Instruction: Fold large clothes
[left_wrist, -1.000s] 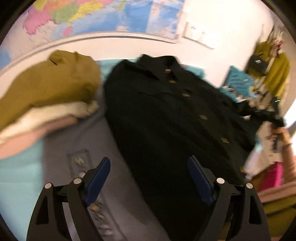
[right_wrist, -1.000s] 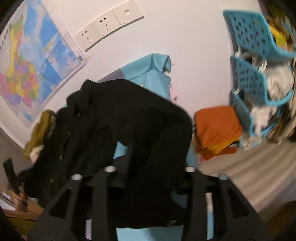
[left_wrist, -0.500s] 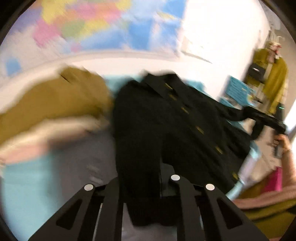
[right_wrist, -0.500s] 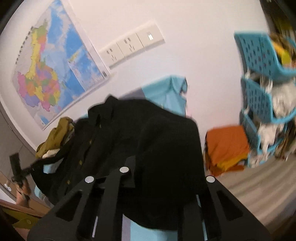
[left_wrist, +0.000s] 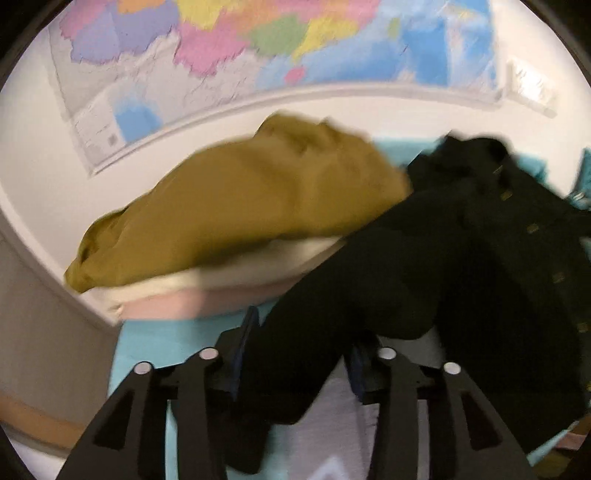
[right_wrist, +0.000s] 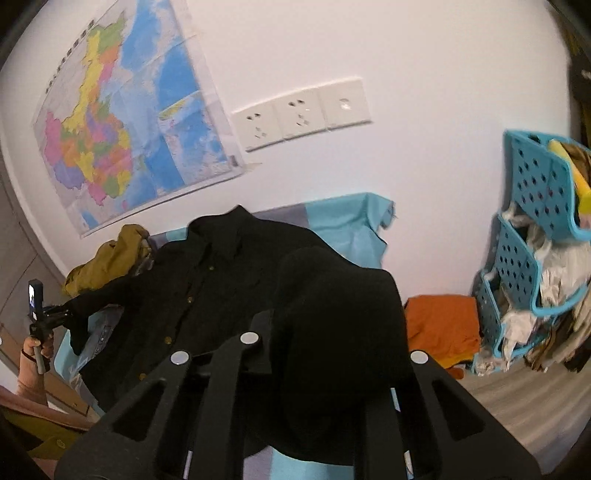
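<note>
A black button-up shirt (left_wrist: 461, 277) lies spread on the turquoise bed sheet (left_wrist: 147, 347). One of its sleeves (left_wrist: 332, 295) is lifted and runs between the blue pads of my left gripper (left_wrist: 301, 350), whose jaws are opening; the sleeve end hangs below them. In the right wrist view the shirt (right_wrist: 221, 288) has a fold of its right side draped over my right gripper (right_wrist: 317, 350), which is shut on the cloth; one finger is hidden under it. The left gripper (right_wrist: 68, 312) shows at far left, with the sleeve reaching up to it.
A stack of folded clothes, olive (left_wrist: 240, 206) over cream and pink, sits left of the shirt by the wall. A map (right_wrist: 122, 129) and sockets (right_wrist: 299, 114) hang above. Orange cloth (right_wrist: 439, 325) and a blue basket rack (right_wrist: 524, 229) stand to the right.
My left gripper closed on the sleeve, lifted it and swung left toward the olive pile, then its jaws spread. My right gripper closed on the shirt's side and rose with it.
</note>
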